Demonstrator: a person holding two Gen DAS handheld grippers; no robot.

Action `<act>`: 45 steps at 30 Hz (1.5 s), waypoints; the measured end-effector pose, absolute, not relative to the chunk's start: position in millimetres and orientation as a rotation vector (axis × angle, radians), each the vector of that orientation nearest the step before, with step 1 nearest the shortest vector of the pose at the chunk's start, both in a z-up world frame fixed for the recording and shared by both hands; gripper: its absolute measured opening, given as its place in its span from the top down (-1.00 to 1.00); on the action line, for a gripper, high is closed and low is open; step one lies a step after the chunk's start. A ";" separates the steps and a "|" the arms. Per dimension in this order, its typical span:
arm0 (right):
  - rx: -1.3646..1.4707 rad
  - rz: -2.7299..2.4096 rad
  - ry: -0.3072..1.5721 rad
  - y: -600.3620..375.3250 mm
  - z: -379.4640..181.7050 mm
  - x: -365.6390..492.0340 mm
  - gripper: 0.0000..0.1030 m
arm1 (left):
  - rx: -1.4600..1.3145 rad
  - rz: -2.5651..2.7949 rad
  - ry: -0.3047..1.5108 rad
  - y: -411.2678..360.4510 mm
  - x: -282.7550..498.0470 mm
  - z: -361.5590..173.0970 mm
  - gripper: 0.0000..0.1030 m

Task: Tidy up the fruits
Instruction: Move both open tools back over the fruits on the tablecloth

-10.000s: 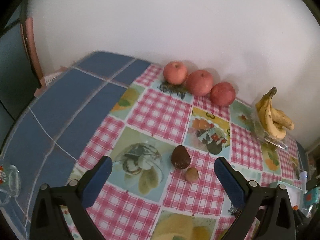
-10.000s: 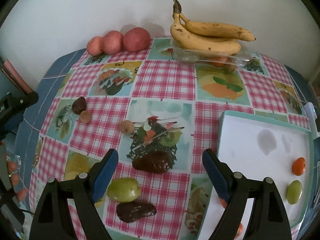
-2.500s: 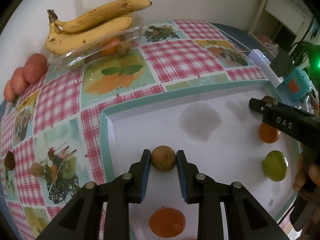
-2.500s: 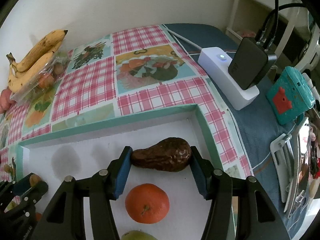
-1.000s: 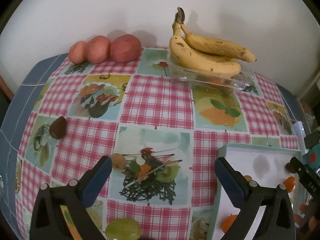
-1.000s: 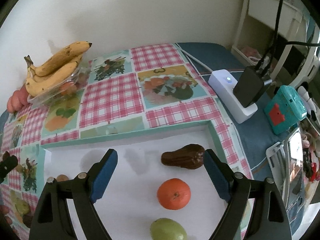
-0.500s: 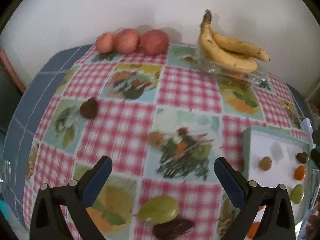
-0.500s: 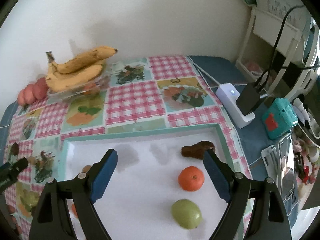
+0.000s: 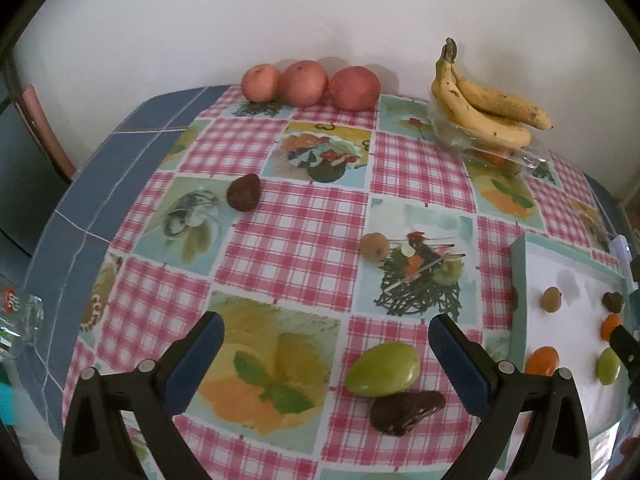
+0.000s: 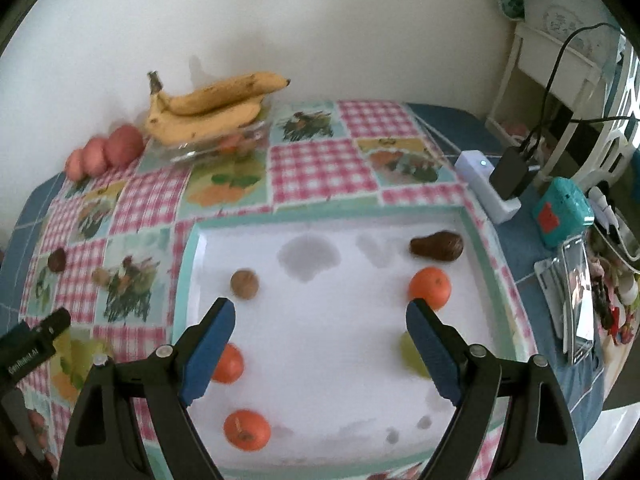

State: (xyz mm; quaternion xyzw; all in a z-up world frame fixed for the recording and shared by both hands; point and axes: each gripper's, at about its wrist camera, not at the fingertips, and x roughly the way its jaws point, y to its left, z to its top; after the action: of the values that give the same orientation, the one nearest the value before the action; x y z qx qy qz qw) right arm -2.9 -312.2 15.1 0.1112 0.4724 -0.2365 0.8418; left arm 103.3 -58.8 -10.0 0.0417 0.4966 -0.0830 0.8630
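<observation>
Already inside the shallow white tray with the teal rim (image 10: pixel 192 240) lie a round brown fruit (image 10: pixel 244 284), a dark brown pear-shaped fruit (image 10: pixel 437 245), three orange mandarins, one of them near the right wall (image 10: pixel 430 287), and a pale green fruit (image 10: pixel 412 350) partly hidden behind a blue finger pad. Outside the tray, on the worktop's pink checked cloth with fruit pictures (image 9: pixel 296 236), rest a smooth green fruit (image 9: pixel 383 369) touching a wrinkled dark brown fruit (image 9: pixel 406 412), a small tan round fruit (image 9: pixel 374 245) and a dark brown lump of fruit (image 9: pixel 244 197) farther left. Along the wall sit three reddish apples (image 9: pixel 310 83) and a bunch of yellow bananas (image 9: pixel 486 106) lying on a clear plastic box (image 9: pixel 496 152). Above the cloth the left claw (image 9: pixel 326 364) stands spread wide and empty, the green fruit just inside its right pad. Over the tray the right claw (image 10: pixel 320 354) is likewise released, grasping nothing.
</observation>
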 end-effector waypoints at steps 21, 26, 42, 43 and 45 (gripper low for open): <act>0.226 -0.386 1.040 -248.9 3.9 12.9 -0.71 | -0.041 -0.043 1.028 31.5 121.3 6.8 -1.00; 0.214 -0.326 1.045 -230.2 2.2 24.2 -0.71 | -0.073 -0.021 1.030 55.4 126.6 7.8 -1.00; 0.150 -0.159 1.094 -168.4 -8.8 44.3 -0.71 | -0.122 -0.028 1.062 80.3 129.5 3.9 -1.00; 0.150 -0.151 1.103 -166.3 -11.0 45.0 -0.71 | -0.118 -0.032 1.075 78.1 130.5 1.0 -1.00; 0.144 -0.139 1.116 -162.3 -15.2 46.1 -0.71 | -0.110 -0.038 1.095 74.7 132.0 -4.0 -1.00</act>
State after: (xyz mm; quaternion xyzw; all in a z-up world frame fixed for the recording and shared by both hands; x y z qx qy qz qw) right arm 46.1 -162.3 -15.2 0.0680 0.5288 -0.0659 0.8435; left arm 132.0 74.7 -4.0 -0.0525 0.5201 -0.0182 0.8523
